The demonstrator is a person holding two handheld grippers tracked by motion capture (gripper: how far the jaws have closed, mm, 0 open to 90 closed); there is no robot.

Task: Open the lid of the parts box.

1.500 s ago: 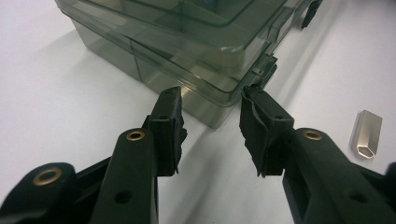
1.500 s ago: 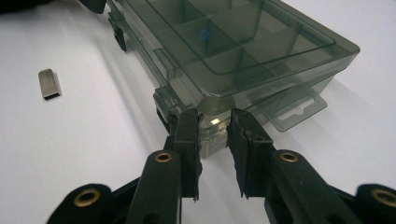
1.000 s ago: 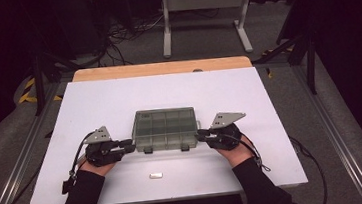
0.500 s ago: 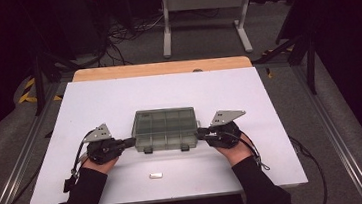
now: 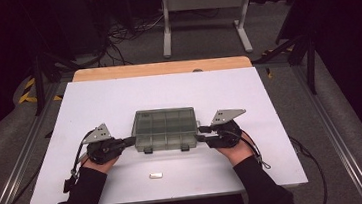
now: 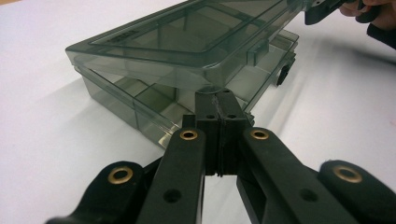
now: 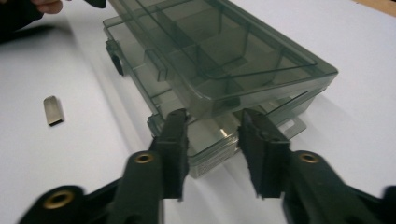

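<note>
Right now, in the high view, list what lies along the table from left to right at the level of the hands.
left gripper → smoky clear compartment box → right gripper

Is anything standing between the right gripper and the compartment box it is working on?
Nothing visible does. The right gripper sits right at the end of the smoky compartment box, jaws apart and just opening, astride the box's edge below the slightly raised lid. The small metal piece lies off to the side on the white table.
</note>
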